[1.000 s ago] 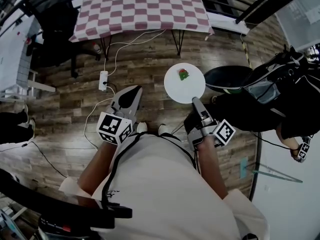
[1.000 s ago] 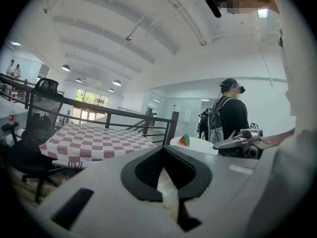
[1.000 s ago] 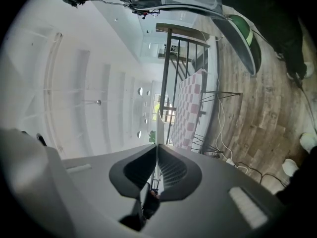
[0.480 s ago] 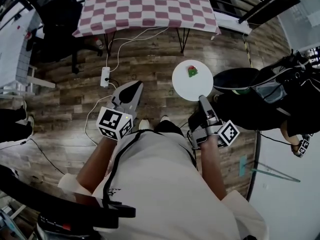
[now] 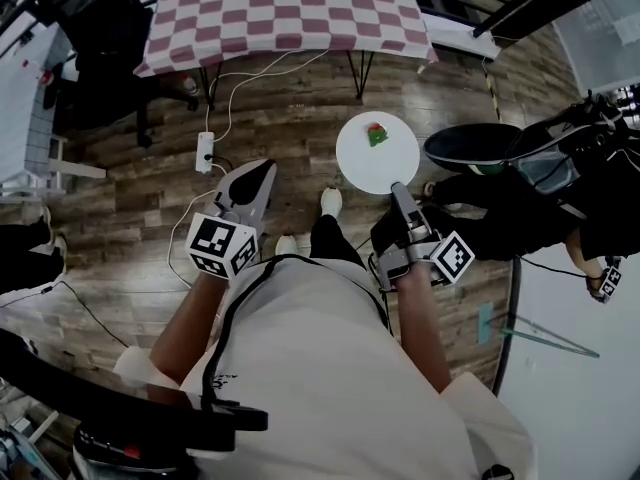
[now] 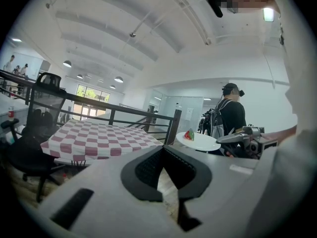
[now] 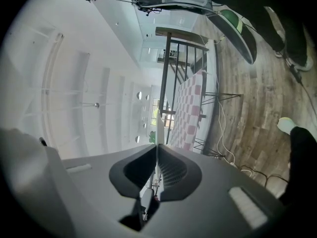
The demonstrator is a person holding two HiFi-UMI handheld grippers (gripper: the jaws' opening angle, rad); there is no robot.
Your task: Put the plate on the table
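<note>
A white plate (image 5: 377, 158) with a small red and green piece (image 5: 376, 134) on it hangs level above the wooden floor. My right gripper (image 5: 397, 186) is shut on its near rim. In the right gripper view the plate (image 7: 157, 133) shows edge-on as a thin white line between the pads of my right gripper (image 7: 156, 150). My left gripper (image 5: 266, 168) is shut and holds nothing; its tips meet in its own view (image 6: 162, 150), where the plate (image 6: 200, 142) shows at the right. The table (image 5: 280, 8) with a red-and-white checked cloth stands ahead.
A black office chair (image 5: 90, 28) stands left of the table. A power strip (image 5: 204, 153) and white cables lie on the floor below the table's front. A dark railing (image 5: 470, 8) runs behind at the right. Another person in dark clothes (image 5: 560, 188) stands close on the right.
Both grippers have drifted forward toward the table, the plate going along in the right one. A shoe has stepped forward between them. Neither grip has changed.
</note>
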